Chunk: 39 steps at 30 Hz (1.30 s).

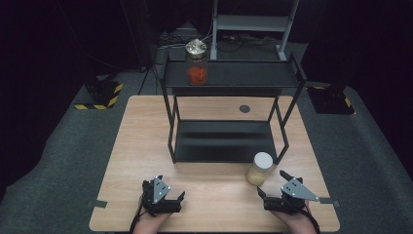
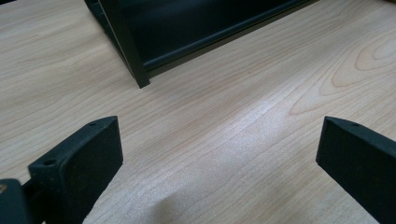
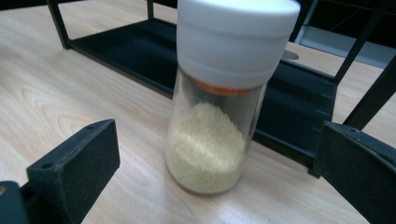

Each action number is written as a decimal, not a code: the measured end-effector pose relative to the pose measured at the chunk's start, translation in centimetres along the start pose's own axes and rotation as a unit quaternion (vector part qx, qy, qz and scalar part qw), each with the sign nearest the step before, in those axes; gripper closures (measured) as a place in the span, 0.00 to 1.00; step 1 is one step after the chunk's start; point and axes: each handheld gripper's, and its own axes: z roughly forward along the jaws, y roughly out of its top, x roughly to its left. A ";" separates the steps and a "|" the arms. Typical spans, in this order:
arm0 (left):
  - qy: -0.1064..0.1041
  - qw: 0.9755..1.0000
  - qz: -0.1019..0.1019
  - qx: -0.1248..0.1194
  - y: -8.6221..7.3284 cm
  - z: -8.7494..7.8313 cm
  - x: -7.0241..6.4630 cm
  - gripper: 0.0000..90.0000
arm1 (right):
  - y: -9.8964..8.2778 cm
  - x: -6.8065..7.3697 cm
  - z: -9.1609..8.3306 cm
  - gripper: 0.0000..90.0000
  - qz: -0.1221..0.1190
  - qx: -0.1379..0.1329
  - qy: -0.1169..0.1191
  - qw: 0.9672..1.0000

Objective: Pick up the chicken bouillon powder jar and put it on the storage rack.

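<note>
A clear jar with a white lid (image 1: 260,168) holds pale yellow grains and stands upright on the wooden table (image 1: 131,146), just in front of the black shelf rack (image 1: 229,78). My right gripper (image 1: 276,184) is open a little behind and to the right of that jar (image 3: 219,107), which stands between and ahead of its jaws, untouched. A second jar with a gold lid and red contents (image 1: 197,62) stands on the rack's top shelf at the left. My left gripper (image 1: 165,191) is open over bare wood (image 2: 224,135) near the front edge, holding nothing.
The rack's lower shelf (image 1: 224,141) lies on the table, with thin black legs (image 1: 171,131) at its corners. A round grey grommet (image 1: 244,108) sits in the tabletop behind it. Yellow-black floor markers (image 1: 100,97) and a metal stand (image 1: 253,24) lie beyond the table.
</note>
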 end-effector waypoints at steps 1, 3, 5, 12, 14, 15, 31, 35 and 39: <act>0.000 1.000 0.000 0.000 0.0 0.0 0.0 0.01 | 0.2 0.1 0.1 0.00 0.001 -0.002 -0.002 1.000; -0.002 1.000 0.000 -0.002 -0.1 0.0 0.1 0.01 | 0.4 0.1 0.3 0.00 0.002 -0.004 -0.003 1.000; -0.003 1.000 -0.001 -0.002 -0.1 -0.1 0.2 0.01 | 0.7 0.1 0.5 0.00 0.004 -0.007 -0.003 1.000; -0.006 1.000 -0.006 -0.008 -0.3 -0.1 0.3 0.01 | 1.5 0.0 1.4 0.00 0.007 -0.012 -0.005 1.000; -0.007 1.000 -0.007 -0.008 -0.3 -0.1 0.4 0.01 | 1.7 0.0 1.7 0.00 0.008 -0.014 -0.008 1.000; -0.008 1.000 -0.008 -0.008 -0.3 -0.1 0.4 0.01 | 1.8 -0.1 1.8 0.00 0.008 -0.012 -0.006 1.000; -0.009 1.000 -0.007 -0.008 -0.3 -0.1 0.5 0.01 | 1.3 -0.9 3.4 0.10 0.046 -0.029 -0.005 0.998; -0.010 1.000 -0.008 -0.008 -0.3 -0.1 0.5 0.01 | 0.8 -1.3 3.6 0.20 0.060 -0.041 0.008 0.997; -0.011 1.000 -0.009 -0.010 -0.4 -0.2 0.6 0.01 | 0.6 -1.4 3.8 0.30 0.063 -0.048 0.015 0.997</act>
